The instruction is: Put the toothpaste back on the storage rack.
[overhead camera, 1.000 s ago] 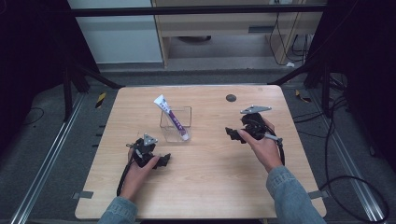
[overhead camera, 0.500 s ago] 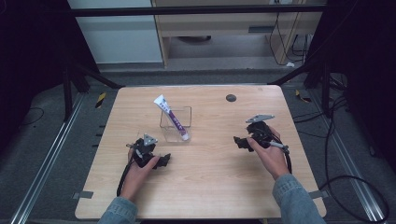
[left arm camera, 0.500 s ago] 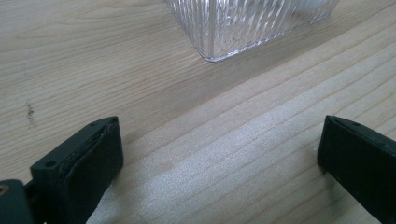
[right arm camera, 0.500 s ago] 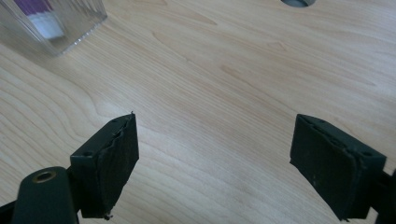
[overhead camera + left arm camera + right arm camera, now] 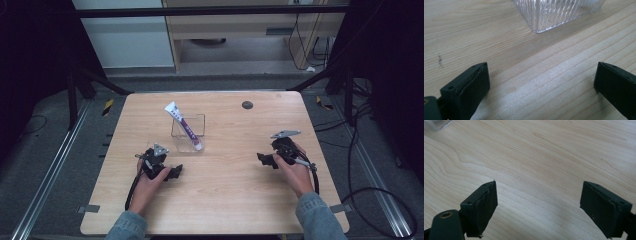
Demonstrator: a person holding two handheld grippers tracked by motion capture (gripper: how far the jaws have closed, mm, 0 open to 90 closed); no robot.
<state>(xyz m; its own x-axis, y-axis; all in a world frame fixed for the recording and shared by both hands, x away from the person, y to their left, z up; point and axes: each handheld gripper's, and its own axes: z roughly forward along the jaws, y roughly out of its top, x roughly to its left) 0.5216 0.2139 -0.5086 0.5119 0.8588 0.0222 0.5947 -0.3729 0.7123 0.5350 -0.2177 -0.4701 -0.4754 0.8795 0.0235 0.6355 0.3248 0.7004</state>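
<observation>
Toothpaste tube (image 5: 183,125) leans in the clear holder (image 5: 188,134) mid-counter (image 5: 240,200); left tool (image 5: 172,172), near-left beside the holder, and right tool (image 5: 263,160), well right, both gape wide, gripping nothing

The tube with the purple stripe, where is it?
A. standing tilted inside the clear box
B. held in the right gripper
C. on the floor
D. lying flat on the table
A: in the high view the tube leans inside the clear box, with its white end sticking out past the top, and both grippers are away from it with nothing between their jaws.
</observation>
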